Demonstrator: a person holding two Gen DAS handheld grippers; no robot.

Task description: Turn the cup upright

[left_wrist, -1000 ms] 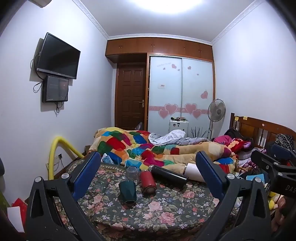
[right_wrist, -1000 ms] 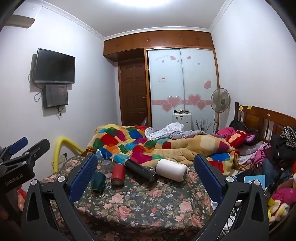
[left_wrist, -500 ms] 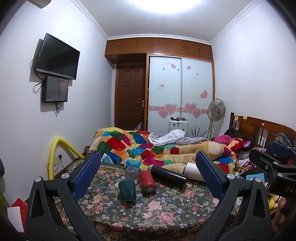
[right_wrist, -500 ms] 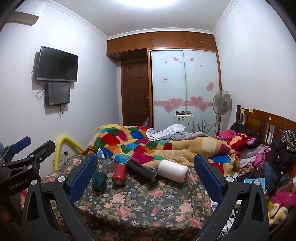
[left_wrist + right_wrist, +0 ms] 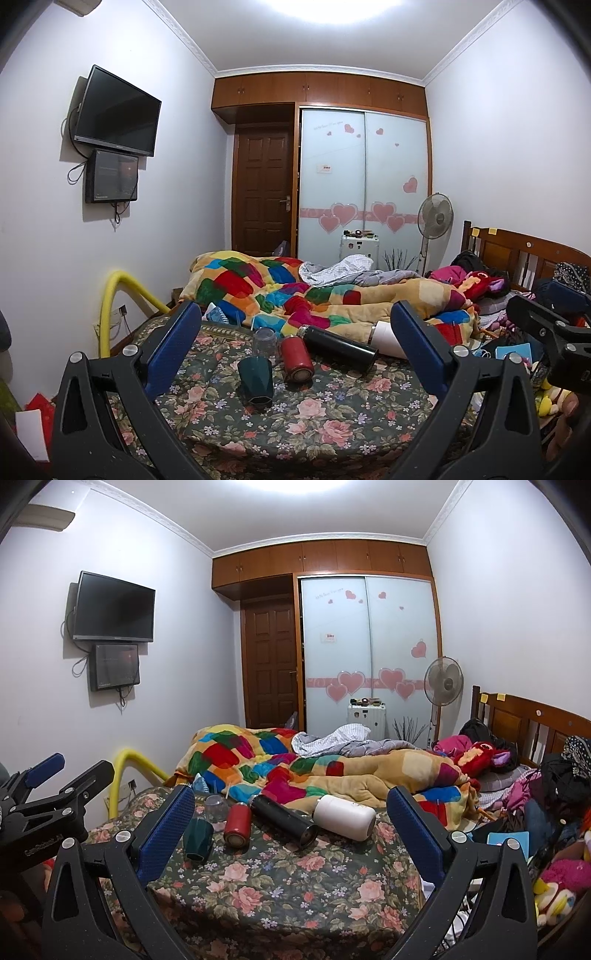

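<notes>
Blue-padded fingers of left gripper spread wide, nothing between pads. Right gripper likewise gaping, empty. Both held back from floral bedcover, clear of all items. Dark green cup — upside down, mouth on cover — sits ahead, nearer left finger in both views. Just beside it: red can on its side, clear glass behind, black flask and white flask lying to right.
</notes>
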